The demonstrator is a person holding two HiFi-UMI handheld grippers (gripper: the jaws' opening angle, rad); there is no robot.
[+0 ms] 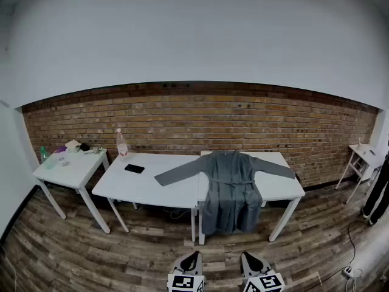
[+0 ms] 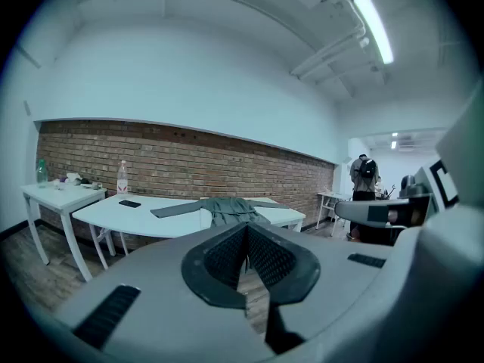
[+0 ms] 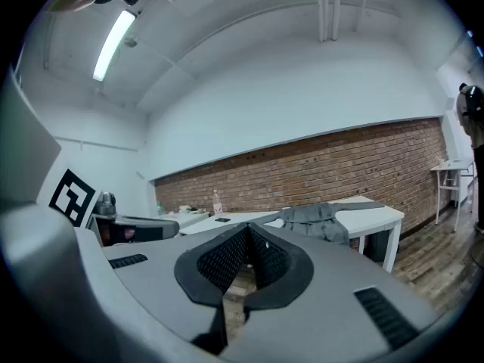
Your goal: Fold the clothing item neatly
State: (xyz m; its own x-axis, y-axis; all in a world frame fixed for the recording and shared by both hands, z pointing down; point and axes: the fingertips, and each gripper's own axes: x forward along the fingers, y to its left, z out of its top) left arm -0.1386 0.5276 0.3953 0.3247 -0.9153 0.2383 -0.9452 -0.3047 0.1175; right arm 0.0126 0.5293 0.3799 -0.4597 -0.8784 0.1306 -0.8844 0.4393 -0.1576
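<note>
A grey robe (image 1: 231, 187) lies spread on the white tables (image 1: 152, 190), sleeves out to both sides, its lower part hanging over the front edge. It also shows far off as the robe (image 2: 227, 209) in the left gripper view and the robe (image 3: 318, 218) in the right gripper view. My left gripper (image 1: 189, 266) and right gripper (image 1: 255, 266) sit at the bottom edge of the head view, well short of the tables. The left gripper (image 2: 246, 237) is shut with nothing between its pads. The right gripper (image 3: 248, 240) is shut and empty too.
A black phone (image 1: 134, 168) and a clear bottle (image 1: 121, 143) rest on the left-hand table. A smaller table (image 1: 67, 169) at far left carries small items. A brick wall (image 1: 200, 120) runs behind. A small white stand (image 1: 364, 157) is at far right. A person (image 2: 364, 180) stands off to the right.
</note>
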